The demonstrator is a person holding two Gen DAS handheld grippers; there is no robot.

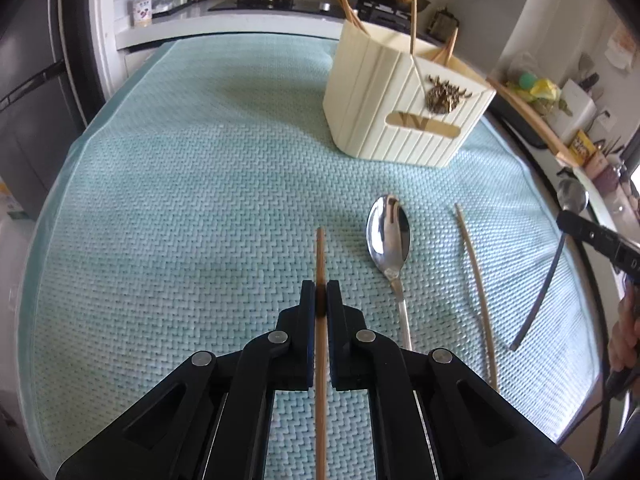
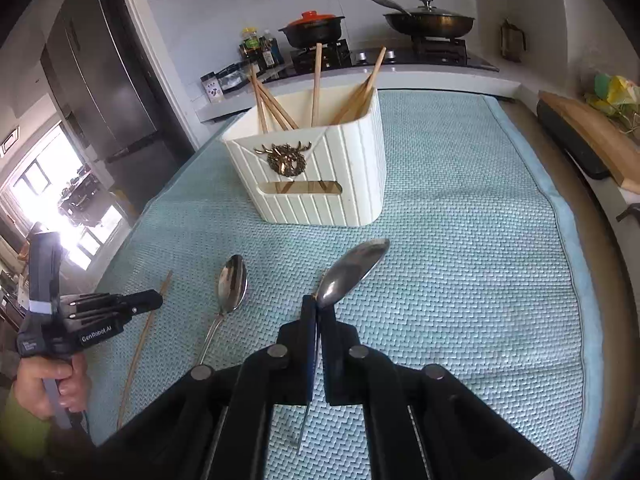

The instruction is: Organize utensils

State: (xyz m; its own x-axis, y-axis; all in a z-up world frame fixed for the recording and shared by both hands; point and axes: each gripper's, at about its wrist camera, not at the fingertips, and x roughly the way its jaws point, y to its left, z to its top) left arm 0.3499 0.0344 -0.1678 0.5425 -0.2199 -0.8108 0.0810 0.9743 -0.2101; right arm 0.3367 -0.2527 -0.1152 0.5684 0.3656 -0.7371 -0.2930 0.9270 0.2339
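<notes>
My left gripper [image 1: 320,294] is shut on a wooden chopstick [image 1: 320,256] that points forward over the teal mat [image 1: 180,200]. My right gripper [image 2: 319,310] is shut on a metal spoon [image 2: 352,270], bowl forward, held above the mat. The cream utensil holder [image 1: 404,96], [image 2: 320,168] stands ahead with several chopsticks in it. A second spoon [image 1: 390,236], [image 2: 231,284] and a loose chopstick [image 1: 476,284] lie on the mat between the grippers. The left gripper also shows in the right wrist view [image 2: 152,300].
A stove with a black pot [image 2: 314,28] and a lidded pan [image 2: 430,20] stands on the counter behind the mat. Spice bottles [image 2: 256,50] sit at the back left. A wooden cutting board [image 2: 588,136] lies to the right. A dark fridge [image 2: 104,80] stands to the left.
</notes>
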